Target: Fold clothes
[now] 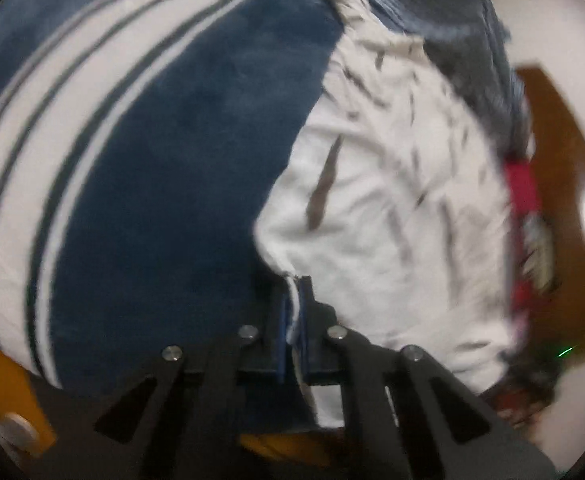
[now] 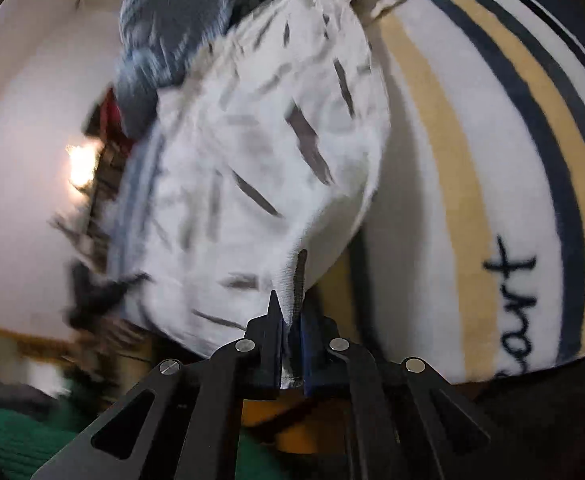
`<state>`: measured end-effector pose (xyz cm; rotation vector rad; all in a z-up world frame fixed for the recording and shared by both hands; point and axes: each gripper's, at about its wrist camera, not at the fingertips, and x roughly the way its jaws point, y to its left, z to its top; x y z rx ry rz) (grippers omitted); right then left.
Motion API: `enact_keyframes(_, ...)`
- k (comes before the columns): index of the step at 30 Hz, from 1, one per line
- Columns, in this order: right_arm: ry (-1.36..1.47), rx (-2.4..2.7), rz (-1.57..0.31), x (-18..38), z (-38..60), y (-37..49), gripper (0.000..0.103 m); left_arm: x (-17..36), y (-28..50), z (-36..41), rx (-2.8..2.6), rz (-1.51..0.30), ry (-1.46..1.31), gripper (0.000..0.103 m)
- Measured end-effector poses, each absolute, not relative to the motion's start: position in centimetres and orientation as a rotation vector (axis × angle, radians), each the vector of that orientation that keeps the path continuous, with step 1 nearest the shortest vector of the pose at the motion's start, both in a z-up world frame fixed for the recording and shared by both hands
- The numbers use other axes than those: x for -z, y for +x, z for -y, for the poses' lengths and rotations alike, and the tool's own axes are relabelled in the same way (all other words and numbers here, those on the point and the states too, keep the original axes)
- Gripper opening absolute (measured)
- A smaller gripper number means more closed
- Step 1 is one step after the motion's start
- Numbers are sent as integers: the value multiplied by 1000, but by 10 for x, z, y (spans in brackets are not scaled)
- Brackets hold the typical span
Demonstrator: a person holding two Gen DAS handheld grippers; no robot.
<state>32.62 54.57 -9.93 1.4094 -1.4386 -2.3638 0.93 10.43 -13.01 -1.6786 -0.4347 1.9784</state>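
A white garment with dark dash marks is lifted and stretched between my two grippers. My left gripper is shut on one edge of it, cloth pinched between the blue pads. My right gripper is shut on another corner of the same garment. The cloth hangs over a blanket. Both views are blurred by motion.
A navy blanket with white stripes lies under the garment; in the right wrist view it shows white, tan and navy stripes with dark lettering. A grey-blue garment lies behind. A wooden door, red cloth and green fabric are nearby.
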Motion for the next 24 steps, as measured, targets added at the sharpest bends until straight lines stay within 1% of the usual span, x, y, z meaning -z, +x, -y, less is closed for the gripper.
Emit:
enact_keyframes(1,1354,2334,1508,94,-554,322,8,126,-1,-108,-1946,494,-1677,5)
enact_keyframes(3,1289,2309,1580,83,-572,304,8,116,-32,-121,-1894,619,-1675,5)
enact_keyframes(4,1263,2302,1606,78,-580,294,8,108,-49,-130,-1894,638,-1663,5)
enact_keyframes(5,1238,2295,1632,73,-589,284,8,99,-66,-142,-1907,630,-1644,5)
enact_keyframes(7,1248,2344,1658,65,-619,254,8,76,-110,-174,-2003,558,-1599,5)
enact_keyframes(9,1294,2427,1665,60,-654,219,8,67,-160,-208,-2080,504,-1616,10)
enact_keyframes(10,1339,2488,1653,62,-672,197,12,64,-185,-225,-2114,480,-1631,16)
enact_keyframes(11,1424,2530,1640,65,-688,180,18,62,-205,-241,-2149,431,-1653,26)
enact_keyframes(12,1512,2538,1649,70,-701,166,26,58,-219,-250,-2182,402,-1652,26)
enact_keyframes(14,1535,2552,1622,67,-713,149,31,43,-240,-264,-2256,350,-1614,31)
enact_keyframes(16,1528,2571,1569,60,-721,135,37,26,-240,-275,-2311,218,-1540,31)
enact_keyframes(17,1526,2590,1498,53,-717,132,40,21,-229,-283,-2326,109,-1487,32)
enact_keyframes(18,1524,2615,1390,43,-707,130,49,18,-214,-291,-2332,-21,-1426,34)
enact_keyframes(19,1521,2636,1265,34,-697,132,59,18,-195,-300,-2315,-154,-1364,43)
enact_keyframes(20,1517,2650,1128,25,-686,136,64,24,-173,-305,-2306,-290,-1316,52)
enact_keyframes(21,1541,2679,938,19,-667,139,75,33,-150,-307,-2305,-427,-1274,59)
enact_keyframes(22,1583,2710,700,16,-639,140,83,42,-132,-309,-2306,-548,-1235,72)
enact_keyframes(23,1610,2719,499,16,-615,143,84,52,-116,-313,-2306,-660,-1197,78)
enact_keyframes(24,1631,2709,330,23,-594,150,84,64,-101,-311,-2314,-751,-1178,81)
